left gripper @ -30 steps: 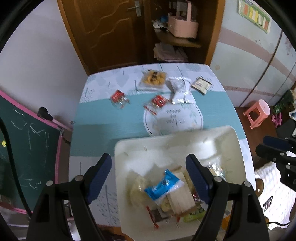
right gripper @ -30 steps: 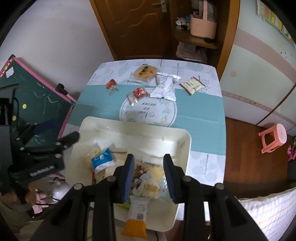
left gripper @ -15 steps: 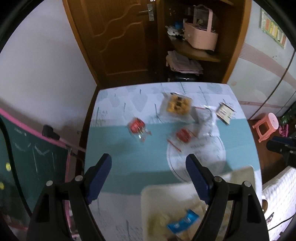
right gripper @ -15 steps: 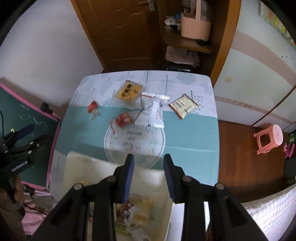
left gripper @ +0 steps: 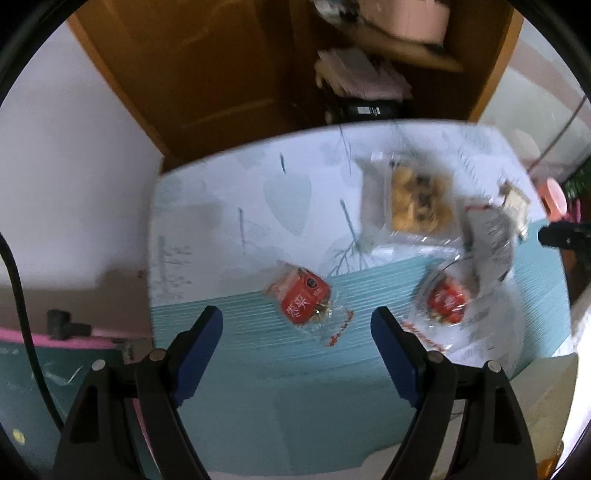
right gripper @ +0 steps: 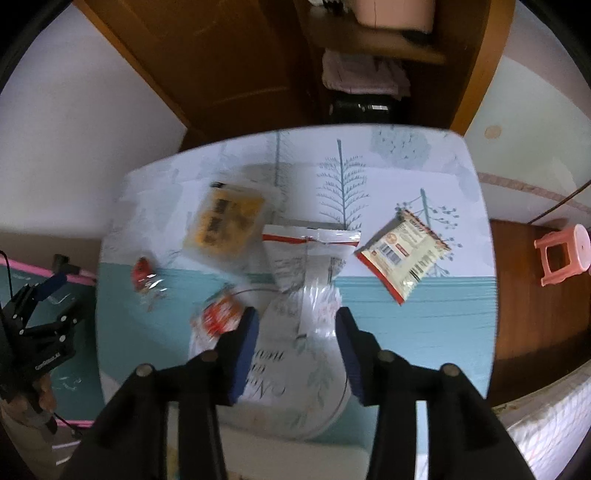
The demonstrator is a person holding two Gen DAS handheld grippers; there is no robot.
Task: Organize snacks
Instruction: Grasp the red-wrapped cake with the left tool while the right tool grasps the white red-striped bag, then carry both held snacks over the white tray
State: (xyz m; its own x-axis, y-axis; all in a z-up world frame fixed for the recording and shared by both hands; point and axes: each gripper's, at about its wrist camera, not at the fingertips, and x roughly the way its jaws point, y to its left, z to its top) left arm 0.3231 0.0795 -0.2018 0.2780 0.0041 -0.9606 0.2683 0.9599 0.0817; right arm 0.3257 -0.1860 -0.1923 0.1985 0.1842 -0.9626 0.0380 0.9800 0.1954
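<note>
Several snack packs lie on the table [left gripper: 229,236]. A small red pack [left gripper: 301,302] lies just ahead of my open, empty left gripper [left gripper: 295,321]. A second red pack [left gripper: 445,302] [right gripper: 218,314], a yellow biscuit pack [left gripper: 421,203] [right gripper: 227,221], a silvery white bag [right gripper: 306,266] and a red-edged cream pack [right gripper: 404,251] lie further right. My right gripper [right gripper: 295,321] is open and empty, hovering over the near end of the white bag. The first red pack also shows at the left in the right wrist view [right gripper: 142,273]. The white tray's rim [left gripper: 546,402] shows at the lower right.
A wooden door [right gripper: 221,55] and a shelf with a pink basket [right gripper: 391,14] stand behind the table. A chalkboard with a pink frame [left gripper: 44,369] leans at the left. A pink stool [right gripper: 561,254] stands on the floor at the right. The left gripper appears at the right wrist view's left edge [right gripper: 37,328].
Both grippers have moved forward from over the tray toward the loose packs at the table's far side. The tray has slid nearly out of both views. Both grippers stay open.
</note>
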